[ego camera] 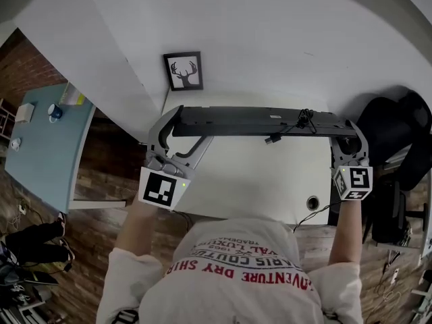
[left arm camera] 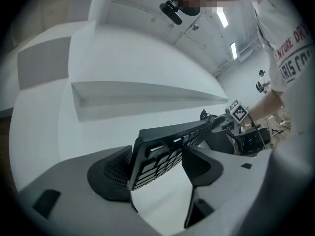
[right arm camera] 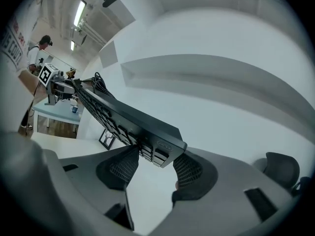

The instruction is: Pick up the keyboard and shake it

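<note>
A white desk (ego camera: 256,181) stands against a white wall, with a small framed picture (ego camera: 183,71) at its back left corner. The black keyboard (ego camera: 256,121) is held in the air over the desk's back edge, tilted with its keys turned away from the person. The left gripper (ego camera: 173,124) is clamped on its left end and the right gripper (ego camera: 347,132) on its right end, both forearms stretched forward. The lifting seems done, so the shaking is probably next, and it calls for both hands to move together with a firm hold.
</note>
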`<control>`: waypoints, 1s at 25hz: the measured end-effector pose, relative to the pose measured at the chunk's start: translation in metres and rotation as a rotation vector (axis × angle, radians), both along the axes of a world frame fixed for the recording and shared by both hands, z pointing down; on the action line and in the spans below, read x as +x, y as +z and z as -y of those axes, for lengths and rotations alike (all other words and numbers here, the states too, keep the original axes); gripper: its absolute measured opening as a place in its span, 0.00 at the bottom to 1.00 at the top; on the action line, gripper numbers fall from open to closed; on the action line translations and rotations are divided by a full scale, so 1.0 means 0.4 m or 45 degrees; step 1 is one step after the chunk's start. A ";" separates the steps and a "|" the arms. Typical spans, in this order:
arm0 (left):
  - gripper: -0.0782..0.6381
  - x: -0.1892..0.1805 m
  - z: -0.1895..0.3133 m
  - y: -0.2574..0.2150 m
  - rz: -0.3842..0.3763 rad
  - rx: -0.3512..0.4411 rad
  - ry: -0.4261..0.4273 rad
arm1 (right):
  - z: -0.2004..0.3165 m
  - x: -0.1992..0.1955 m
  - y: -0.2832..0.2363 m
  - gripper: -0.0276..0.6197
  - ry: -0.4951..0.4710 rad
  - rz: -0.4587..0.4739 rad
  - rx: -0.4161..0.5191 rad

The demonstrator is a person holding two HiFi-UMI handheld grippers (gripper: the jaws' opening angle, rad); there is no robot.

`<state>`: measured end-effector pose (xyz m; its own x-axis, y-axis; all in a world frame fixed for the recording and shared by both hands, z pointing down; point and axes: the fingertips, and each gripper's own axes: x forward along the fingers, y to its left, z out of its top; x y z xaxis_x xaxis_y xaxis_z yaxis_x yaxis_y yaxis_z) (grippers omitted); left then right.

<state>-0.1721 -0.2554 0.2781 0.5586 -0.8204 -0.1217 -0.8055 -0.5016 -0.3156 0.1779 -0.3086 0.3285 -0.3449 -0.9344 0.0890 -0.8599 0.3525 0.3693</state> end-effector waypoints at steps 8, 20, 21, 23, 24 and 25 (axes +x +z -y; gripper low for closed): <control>0.55 -0.010 -0.005 0.040 -0.053 -0.083 0.027 | -0.025 -0.008 -0.014 0.40 0.028 -0.076 0.017; 0.55 -0.092 0.056 0.189 -0.038 -0.464 0.089 | -0.100 -0.089 0.175 0.36 -0.118 -0.072 -0.488; 0.55 -0.093 0.056 0.212 -0.034 -0.504 0.096 | -0.109 -0.090 0.196 0.36 -0.115 -0.065 -0.514; 0.55 -0.091 0.052 0.257 -0.034 -0.579 0.110 | -0.130 -0.089 0.236 0.36 -0.111 -0.054 -0.563; 0.55 -0.090 0.048 0.281 -0.035 -0.616 0.117 | -0.141 -0.088 0.255 0.36 -0.110 -0.050 -0.587; 0.55 -0.088 0.042 0.305 -0.038 -0.653 0.124 | -0.152 -0.088 0.272 0.36 -0.110 -0.048 -0.612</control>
